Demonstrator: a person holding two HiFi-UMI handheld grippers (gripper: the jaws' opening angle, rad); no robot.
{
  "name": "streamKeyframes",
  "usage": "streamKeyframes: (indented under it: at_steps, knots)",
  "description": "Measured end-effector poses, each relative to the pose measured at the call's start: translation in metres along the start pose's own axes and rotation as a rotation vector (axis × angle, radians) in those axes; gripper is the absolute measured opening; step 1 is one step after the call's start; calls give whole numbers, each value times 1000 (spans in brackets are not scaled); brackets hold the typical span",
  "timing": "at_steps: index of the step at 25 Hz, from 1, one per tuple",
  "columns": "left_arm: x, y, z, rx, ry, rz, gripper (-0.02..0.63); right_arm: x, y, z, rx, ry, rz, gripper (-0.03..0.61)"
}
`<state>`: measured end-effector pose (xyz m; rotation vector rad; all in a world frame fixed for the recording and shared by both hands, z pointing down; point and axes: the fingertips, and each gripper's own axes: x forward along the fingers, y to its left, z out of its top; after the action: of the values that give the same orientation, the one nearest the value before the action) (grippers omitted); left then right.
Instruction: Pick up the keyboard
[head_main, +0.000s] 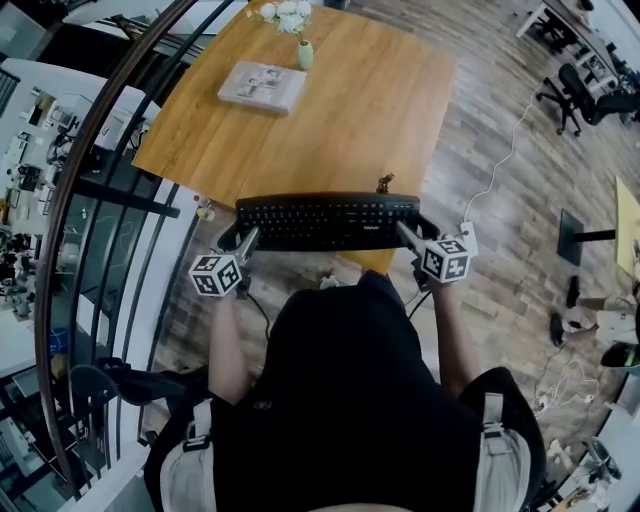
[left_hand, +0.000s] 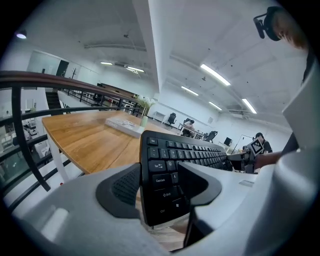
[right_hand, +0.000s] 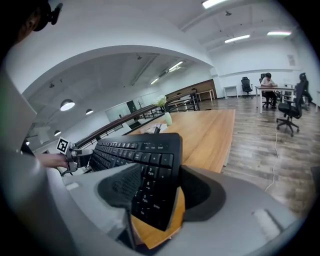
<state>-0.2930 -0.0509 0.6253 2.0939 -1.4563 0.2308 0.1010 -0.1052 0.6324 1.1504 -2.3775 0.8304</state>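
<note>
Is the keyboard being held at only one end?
No, the left gripper clamps one end of the keyboard and the right gripper clamps the other.

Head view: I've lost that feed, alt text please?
A black keyboard is clamped at its ends by the left gripper and right gripper, over the near edge of a wooden table. Farther back lie a book and a small vase of flowers.

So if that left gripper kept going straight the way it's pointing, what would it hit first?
The black keyboard: its end is already clamped in the left gripper, so nothing comes before it. Past it, probably the wooden table, though depth is unclear.
</note>
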Motion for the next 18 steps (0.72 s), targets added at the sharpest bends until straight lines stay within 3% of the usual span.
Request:
streamKeyframes:
  at_steps: [6,18]
  knots:
    - [-24,-6,18,45,-49,16,242,-14,20,15,-49,-51,13,244]
    - [-43,-26,33,100,-97,-2,242,-43,31,27,-139,-81,-44,244]
